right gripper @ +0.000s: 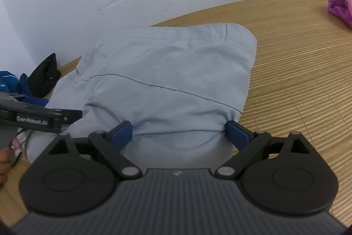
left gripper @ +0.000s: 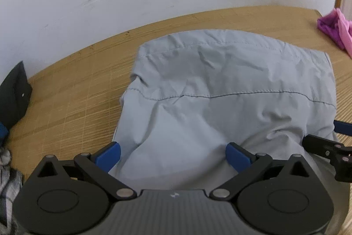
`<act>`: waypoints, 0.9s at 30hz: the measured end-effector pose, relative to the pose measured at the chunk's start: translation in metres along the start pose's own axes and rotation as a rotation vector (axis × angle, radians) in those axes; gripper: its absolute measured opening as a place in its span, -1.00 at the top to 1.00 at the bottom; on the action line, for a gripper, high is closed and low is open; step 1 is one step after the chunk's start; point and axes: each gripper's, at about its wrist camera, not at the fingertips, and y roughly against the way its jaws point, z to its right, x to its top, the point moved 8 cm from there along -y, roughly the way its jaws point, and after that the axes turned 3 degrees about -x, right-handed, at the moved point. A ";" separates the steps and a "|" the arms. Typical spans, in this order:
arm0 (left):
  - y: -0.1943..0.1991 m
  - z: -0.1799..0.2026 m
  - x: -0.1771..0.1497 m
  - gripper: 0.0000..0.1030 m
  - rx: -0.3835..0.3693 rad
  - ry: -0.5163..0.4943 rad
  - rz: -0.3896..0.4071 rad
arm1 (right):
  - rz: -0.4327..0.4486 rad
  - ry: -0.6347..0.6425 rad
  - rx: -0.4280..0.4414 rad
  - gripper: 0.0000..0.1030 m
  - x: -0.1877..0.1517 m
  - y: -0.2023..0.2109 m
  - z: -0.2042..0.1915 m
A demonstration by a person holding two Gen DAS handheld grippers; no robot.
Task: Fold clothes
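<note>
A light grey-blue garment [left gripper: 220, 80] lies folded into a rough rectangle on the bamboo mat; it also shows in the right wrist view [right gripper: 165, 72]. My left gripper [left gripper: 173, 154] is open, its blue pads [left gripper: 109, 156] spread wide over the garment's near left part. My right gripper [right gripper: 180, 133] is open, its blue pads [right gripper: 237, 134] spread wide over the garment's near right corner. Cloth bulges between both pairs of pads. Each gripper shows at the edge of the other's view: the right one [left gripper: 330, 151], the left one [right gripper: 39, 118].
A pink and purple garment [left gripper: 336, 30] lies at the far right of the mat [right gripper: 297, 80]. A black item [left gripper: 13, 94] and blue clothing [right gripper: 11, 83] sit at the left by the white wall. A grey plaid cloth [left gripper: 6, 177] lies near left.
</note>
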 end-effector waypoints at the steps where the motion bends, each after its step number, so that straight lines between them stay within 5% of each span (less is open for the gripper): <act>1: 0.004 -0.001 -0.002 -1.00 0.000 -0.001 0.005 | 0.001 -0.002 0.007 -0.89 0.000 0.001 0.000; 16: 0.060 -0.029 -0.036 -1.00 -0.018 -0.024 0.060 | 0.093 -0.015 -0.168 -0.84 -0.008 0.075 -0.017; 27: 0.063 -0.042 -0.076 -1.00 -0.064 -0.051 0.020 | 0.045 0.035 -0.207 -0.85 -0.056 0.110 -0.040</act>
